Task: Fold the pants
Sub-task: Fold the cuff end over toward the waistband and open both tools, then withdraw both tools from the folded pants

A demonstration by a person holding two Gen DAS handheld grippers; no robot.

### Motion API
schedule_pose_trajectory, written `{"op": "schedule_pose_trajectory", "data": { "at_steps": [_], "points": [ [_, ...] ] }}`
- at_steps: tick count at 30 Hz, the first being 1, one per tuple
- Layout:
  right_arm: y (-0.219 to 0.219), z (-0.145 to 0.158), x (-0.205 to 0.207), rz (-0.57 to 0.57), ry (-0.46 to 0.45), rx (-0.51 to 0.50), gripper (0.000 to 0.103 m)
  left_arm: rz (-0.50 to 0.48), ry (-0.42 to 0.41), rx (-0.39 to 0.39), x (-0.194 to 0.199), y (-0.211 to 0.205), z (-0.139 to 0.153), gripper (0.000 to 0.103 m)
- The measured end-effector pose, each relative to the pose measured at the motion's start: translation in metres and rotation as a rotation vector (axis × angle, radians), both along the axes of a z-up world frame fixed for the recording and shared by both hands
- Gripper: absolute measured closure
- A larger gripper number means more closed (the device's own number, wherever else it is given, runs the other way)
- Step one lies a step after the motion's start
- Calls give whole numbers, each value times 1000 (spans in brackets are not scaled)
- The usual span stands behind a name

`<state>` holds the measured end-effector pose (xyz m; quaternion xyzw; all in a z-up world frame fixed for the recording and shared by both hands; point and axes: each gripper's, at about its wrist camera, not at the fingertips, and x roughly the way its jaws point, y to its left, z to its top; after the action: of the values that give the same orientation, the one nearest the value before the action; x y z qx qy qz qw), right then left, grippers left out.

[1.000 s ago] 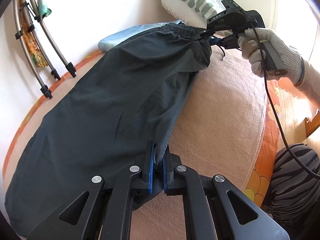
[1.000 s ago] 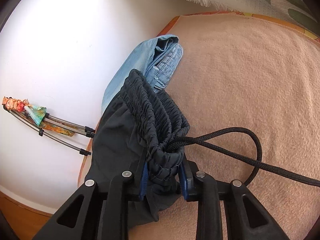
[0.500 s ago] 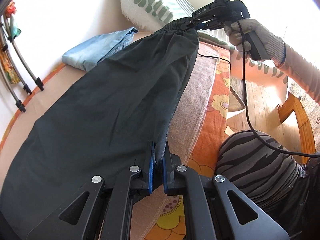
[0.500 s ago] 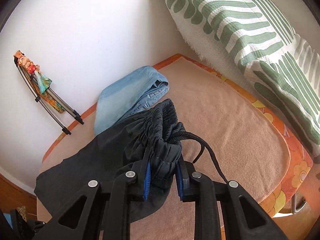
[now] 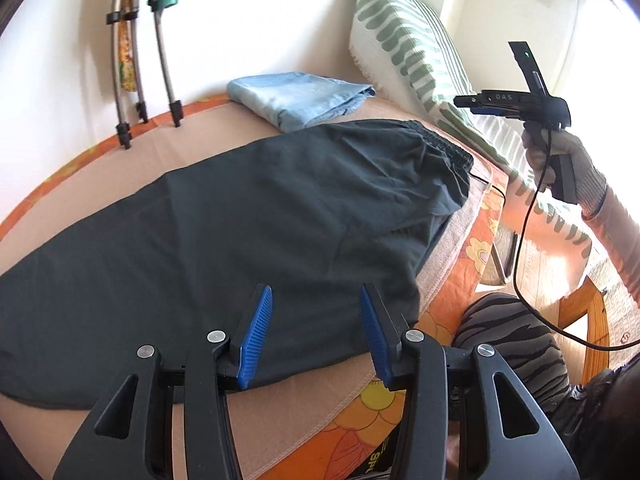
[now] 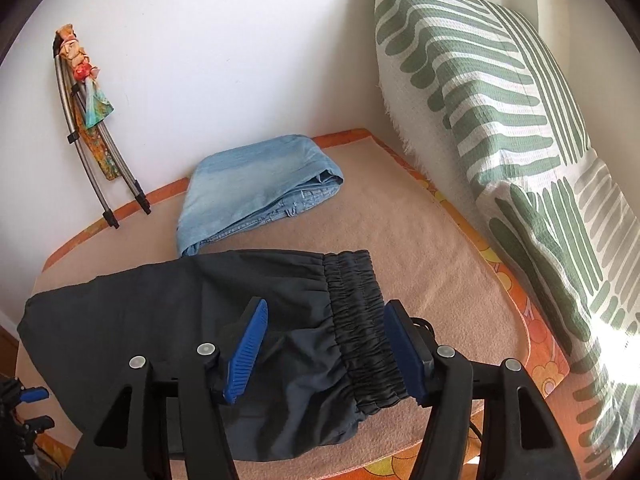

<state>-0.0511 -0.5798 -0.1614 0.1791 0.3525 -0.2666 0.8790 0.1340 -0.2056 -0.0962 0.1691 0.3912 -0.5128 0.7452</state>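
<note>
Folded blue jeans (image 6: 256, 184) lie near the bed's (image 6: 420, 240) far edge by the wall, just beyond your dark pants (image 5: 248, 232), with a green-striped pillow (image 6: 500, 128) propped along the head end. The pants lie flat along the bed's near edge, long axis running lengthwise, elastic waistband (image 6: 360, 320) towards the pillow. Your left gripper (image 5: 316, 332) and right gripper (image 6: 324, 352) have just been opening and hold nothing; the right one reads "DAS".
</note>
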Motion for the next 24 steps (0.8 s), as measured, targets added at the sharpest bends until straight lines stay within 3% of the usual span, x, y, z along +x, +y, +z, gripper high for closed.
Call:
{"op": "schedule_pose_trajectory", "data": {
  "at_steps": [4,14,20,24],
  "points": [
    [28,20,23,90,-31,-14,36,181,27,-12,36,53,1,54],
    [119,54,106,376,-82,-62,32,638,92,-82,115,187,-13,54],
    [185,62,161,539,-106,-66,30,862,84,-92,159,251,-21,53],
    [233,61,196,650,-102,-86,28,997,99,-126,191,291,-32,41]
  ]
}}
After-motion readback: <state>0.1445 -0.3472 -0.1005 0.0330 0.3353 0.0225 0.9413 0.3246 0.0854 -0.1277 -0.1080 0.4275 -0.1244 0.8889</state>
